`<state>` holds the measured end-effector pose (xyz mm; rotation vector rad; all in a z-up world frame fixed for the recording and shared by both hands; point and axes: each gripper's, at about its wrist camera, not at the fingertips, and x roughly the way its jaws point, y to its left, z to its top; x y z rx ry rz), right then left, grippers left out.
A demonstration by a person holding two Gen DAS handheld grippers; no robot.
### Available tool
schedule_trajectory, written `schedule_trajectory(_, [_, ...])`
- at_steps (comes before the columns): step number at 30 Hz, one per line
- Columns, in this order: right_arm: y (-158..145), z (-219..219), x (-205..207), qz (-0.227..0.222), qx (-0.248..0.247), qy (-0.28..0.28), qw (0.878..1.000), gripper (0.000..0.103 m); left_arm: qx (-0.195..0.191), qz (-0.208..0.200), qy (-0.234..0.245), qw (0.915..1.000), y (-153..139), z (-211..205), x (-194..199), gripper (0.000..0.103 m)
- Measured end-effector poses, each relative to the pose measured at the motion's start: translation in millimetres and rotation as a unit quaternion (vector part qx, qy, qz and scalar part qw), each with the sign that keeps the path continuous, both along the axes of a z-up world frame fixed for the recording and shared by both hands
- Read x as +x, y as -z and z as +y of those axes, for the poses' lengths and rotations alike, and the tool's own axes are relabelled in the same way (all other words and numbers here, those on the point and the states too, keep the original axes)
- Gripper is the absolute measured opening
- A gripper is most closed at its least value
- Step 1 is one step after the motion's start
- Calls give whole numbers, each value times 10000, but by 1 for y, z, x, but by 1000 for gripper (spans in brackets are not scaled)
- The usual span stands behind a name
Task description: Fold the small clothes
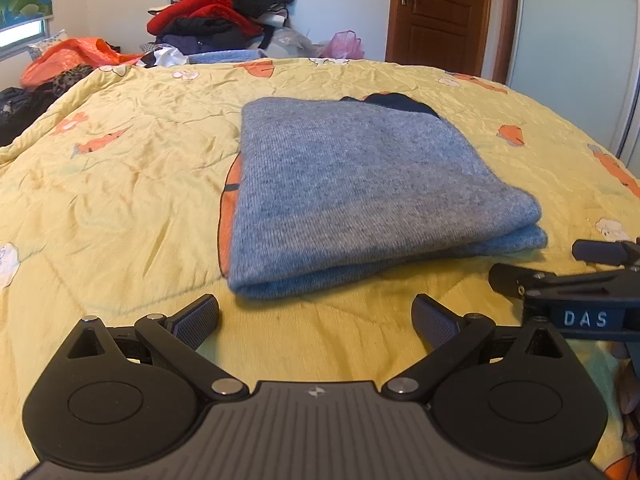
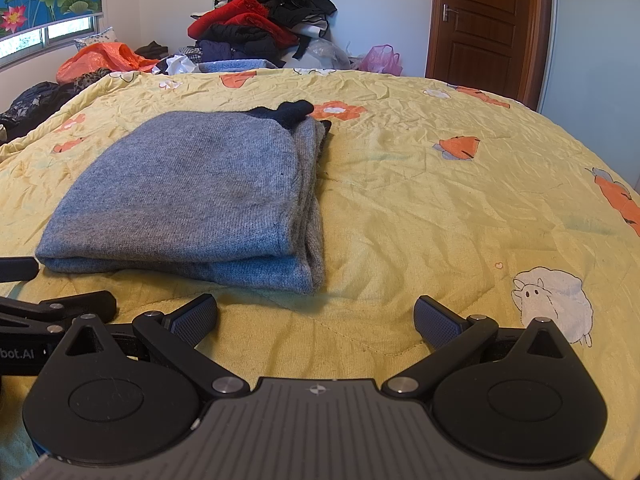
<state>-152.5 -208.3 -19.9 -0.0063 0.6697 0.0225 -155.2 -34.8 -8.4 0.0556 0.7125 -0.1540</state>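
Grey sweater point(image 1: 360, 192) lies folded just ahead of left claw point(image 1: 316, 320) and right claw point(image 2: 316, 320), both wide, empty; fold looks finished, next likely setting it aside.

A fuzzy grey knit is seen in the sweater point(image 1: 360, 184), crinkled smooth printed cloth in the quilt point(image 1: 120, 184), matt black plastic with textured pads on the left hand-held gripper point(image 1: 316, 320), and glossy brown wood in the door point(image 1: 440, 12).
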Motion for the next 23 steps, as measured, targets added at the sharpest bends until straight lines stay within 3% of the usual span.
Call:
schedule_trajectory(16, [0,0,0,-1,1,1,10000,103,13,76,-135,9999,-1,-1,2,103])
schedule_trajectory(20, [0,0,0,-1,2,1,10000,103,92,-147,-316,9994,-4,0,-9,103])
schedule_trajectory(23, [0,0,0,-1,2,1,10000,103,370,-410,-231,9982,-12,-5,-20,103])
